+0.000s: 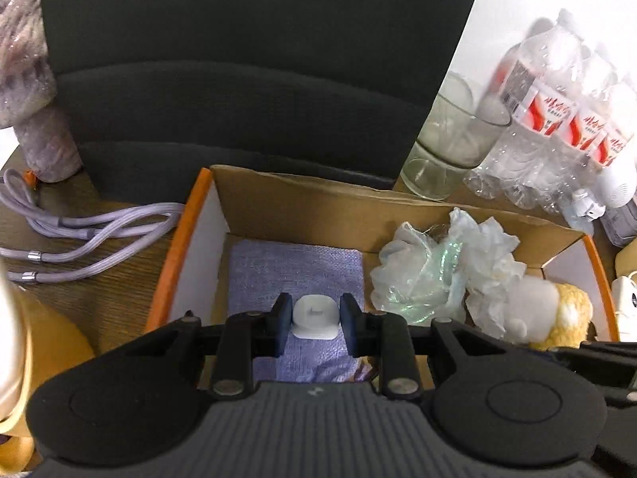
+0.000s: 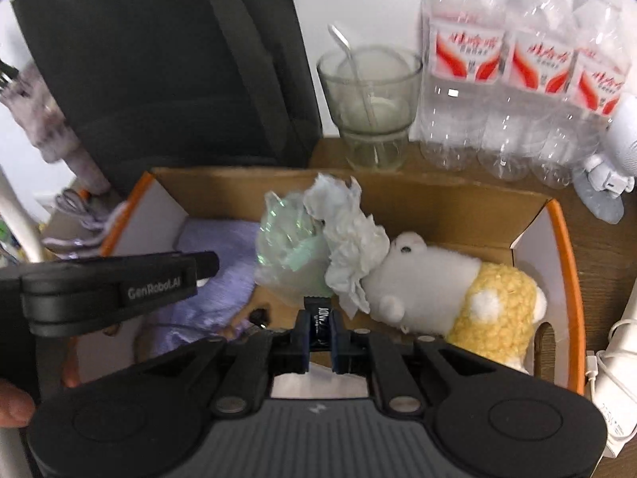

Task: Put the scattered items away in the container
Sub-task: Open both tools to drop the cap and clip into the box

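My left claw (image 1: 314, 324) is clamped on a small white plastic piece (image 1: 314, 314), its two dark pads pressing the piece's sides, and I see it hanging over the open cardboard box (image 1: 286, 195) with the orange rim, above a folded lilac cloth (image 1: 294, 267) that lies on the box floor at the left end. My right claw (image 2: 320, 332) is pinched tight on a small black packet (image 2: 318, 318) with pale lettering; the packet stands upright between the pads, over the near middle of the same box.

Already in the box, to the right of the cloth, I see a crumpled clear plastic wrap (image 2: 286, 247), a wad of white tissue (image 2: 350, 247) touching it, and a white-and-yellow plush toy (image 2: 458, 290) lying on its side against the right end, its head against the tissue.

From the right wrist view the left tool's black arm (image 2: 119, 290) crosses the left end of the box. Outside it on the wooden surface (image 1: 99, 298) lies a coiled lilac cable (image 1: 79, 235) to the left; behind stand a dark chair back (image 1: 247, 71), a glass cup (image 2: 370, 107) with a spoon (image 2: 350, 59) in it, and a pack of clear water bottles (image 2: 517, 71) at the right
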`<state>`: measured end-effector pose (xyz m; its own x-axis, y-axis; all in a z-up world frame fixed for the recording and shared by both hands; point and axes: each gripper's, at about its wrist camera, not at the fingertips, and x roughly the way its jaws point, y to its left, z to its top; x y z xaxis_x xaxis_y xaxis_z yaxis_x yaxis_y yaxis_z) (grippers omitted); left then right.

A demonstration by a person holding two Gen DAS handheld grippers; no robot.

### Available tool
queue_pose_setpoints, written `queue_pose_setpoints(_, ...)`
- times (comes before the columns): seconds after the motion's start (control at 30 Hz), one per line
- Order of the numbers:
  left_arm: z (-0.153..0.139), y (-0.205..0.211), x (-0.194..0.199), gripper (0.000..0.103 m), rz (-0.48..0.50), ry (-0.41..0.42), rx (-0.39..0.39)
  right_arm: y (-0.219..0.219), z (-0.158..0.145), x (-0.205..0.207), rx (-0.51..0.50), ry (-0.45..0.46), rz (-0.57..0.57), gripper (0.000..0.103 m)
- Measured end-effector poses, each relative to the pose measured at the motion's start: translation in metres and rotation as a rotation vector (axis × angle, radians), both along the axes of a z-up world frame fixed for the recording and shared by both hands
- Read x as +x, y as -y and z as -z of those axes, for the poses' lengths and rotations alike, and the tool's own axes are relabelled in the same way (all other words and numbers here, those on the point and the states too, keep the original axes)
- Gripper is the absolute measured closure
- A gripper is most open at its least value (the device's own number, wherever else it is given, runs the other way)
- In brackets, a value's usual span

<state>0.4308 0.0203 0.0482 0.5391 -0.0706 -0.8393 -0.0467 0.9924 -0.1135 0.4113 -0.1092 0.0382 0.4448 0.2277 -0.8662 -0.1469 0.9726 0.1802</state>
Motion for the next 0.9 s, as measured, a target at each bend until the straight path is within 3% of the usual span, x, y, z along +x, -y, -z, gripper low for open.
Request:
queue_pose_setpoints(0.17, -0.004, 0.004, -0.005, 0.069, 0.027, 0.019, -0.003, -0.004, 0.01, 0.005, -0.038, -0.038, -0.007, 0.09)
queue_pose_setpoints(0.23, -0.014, 0.004, -0.009, 0.065, 0.041, 0.03, -0.005, -0.002, 0.009, 0.005, -0.044, -0.048, 0.015, 0.078)
queue_pose_setpoints(0.27, -0.022, 0.004, -0.014, 0.063, 0.047, 0.044, 0.008, 0.0, 0.005, 0.003, -0.042, -0.047, 0.018, 0.078)
queue_pose_setpoints(0.4, -0.058, 0.002, -0.031, 0.046, 0.043, 0.079, 0.04, 0.011, -0.021, -0.012, -0.032, -0.019, 0.024, 0.077)
queue_pose_setpoints(0.53, -0.089, 0.006, -0.049, 0.025, 0.02, 0.062, 0.059, 0.023, -0.056, -0.029, -0.038, 0.009, 0.045, 0.057)
queue_pose_setpoints(0.63, -0.105, 0.013, -0.068, 0.015, 0.036, 0.055, 0.105, 0.033, -0.081, -0.049, -0.045, 0.034, 0.045, 0.055)
queue_pose_setpoints(0.7, -0.114, 0.016, -0.08, 0.002, 0.044, 0.06, 0.12, 0.04, -0.096, -0.061, -0.046, 0.05, 0.051, 0.053)
queue_pose_setpoints(0.8, -0.126, 0.02, -0.102, 0.0, 0.057, 0.088, 0.125, 0.044, -0.112, -0.079, -0.042, 0.074, 0.066, 0.045)
queue_pose_setpoints(0.9, -0.129, 0.024, -0.12, 0.0, 0.067, 0.091, 0.136, 0.045, -0.122, -0.098, -0.042, 0.098, 0.07, 0.043)
